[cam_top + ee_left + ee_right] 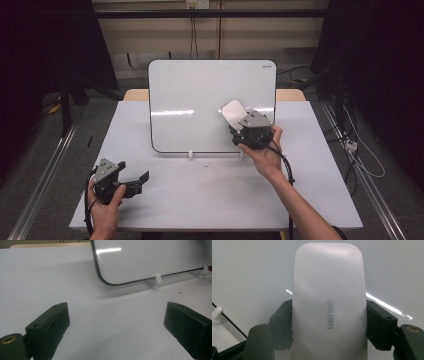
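Note:
A whiteboard (200,100) with a dark rim stands upright on small white feet (157,278) at the back of the table. My right gripper (239,120) is shut on a white eraser (233,113), which is held against the board's lower right face. In the right gripper view the eraser (329,302) stands between both jaws, with the board's face (249,272) behind it. My left gripper (142,179) rests low at the front left of the table, open and empty; its two black fingers (50,325) stand wide apart over the bare table.
The white table (210,195) has bare surface in front of the board. Small dark specks (179,290) lie near the board's right foot. Cables (360,150) and metal rails (40,175) lie on the floor at both sides.

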The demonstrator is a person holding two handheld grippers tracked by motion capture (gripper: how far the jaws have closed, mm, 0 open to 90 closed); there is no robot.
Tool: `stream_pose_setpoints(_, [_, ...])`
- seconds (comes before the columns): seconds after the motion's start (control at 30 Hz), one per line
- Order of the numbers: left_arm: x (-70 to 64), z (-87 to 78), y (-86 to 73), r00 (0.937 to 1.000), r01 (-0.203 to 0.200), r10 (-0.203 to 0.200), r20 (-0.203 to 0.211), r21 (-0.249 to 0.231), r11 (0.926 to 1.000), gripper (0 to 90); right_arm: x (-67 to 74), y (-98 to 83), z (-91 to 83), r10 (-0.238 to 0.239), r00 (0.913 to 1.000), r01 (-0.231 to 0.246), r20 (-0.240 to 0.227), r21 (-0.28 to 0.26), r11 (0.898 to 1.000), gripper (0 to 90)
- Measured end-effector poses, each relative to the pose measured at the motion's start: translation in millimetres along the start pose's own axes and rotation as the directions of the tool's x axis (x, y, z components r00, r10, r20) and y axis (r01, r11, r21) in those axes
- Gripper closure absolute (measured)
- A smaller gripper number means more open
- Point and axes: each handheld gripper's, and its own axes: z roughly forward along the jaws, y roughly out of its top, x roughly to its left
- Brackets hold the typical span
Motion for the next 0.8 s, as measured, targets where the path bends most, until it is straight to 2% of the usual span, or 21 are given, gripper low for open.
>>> stream_pose_setpoints(0.27, [-0.4,-0.3,0.1,1.0000,0.002,-0.002,-0.005,-0.004,1.0000,6.3,-13.6,-12.3,-9.9,0.010,0.9997,-0.011,0.022,0.013,1.000,31.8])
stream_pose_setpoints(0.47, [-1.1,0.8,1.0,1.0000,-0.005,0.005,-0.005,-0.004,1.0000,6.3,-21.9,-27.9,-16.5,0.026,0.9990,-0.027,0.035,0.028,0.999,31.8])
stream_pose_setpoints(0.67, [-2.8,2.6,2.1,1.0000,-0.009,0.009,-0.002,-0.001,1.0000,6.3,-24.7,-47.6,-16.0,0.024,0.9985,-0.028,0.049,0.075,0.997,31.7])
stream_pose_setpoints(0.8, [-4.2,2.5,3.0,0.9998,-0.020,0.020,0.000,-0.001,0.9998,6.3,-26.9,-50.8,-12.4,0.013,0.9970,-0.019,0.077,0.080,0.997,31.7])
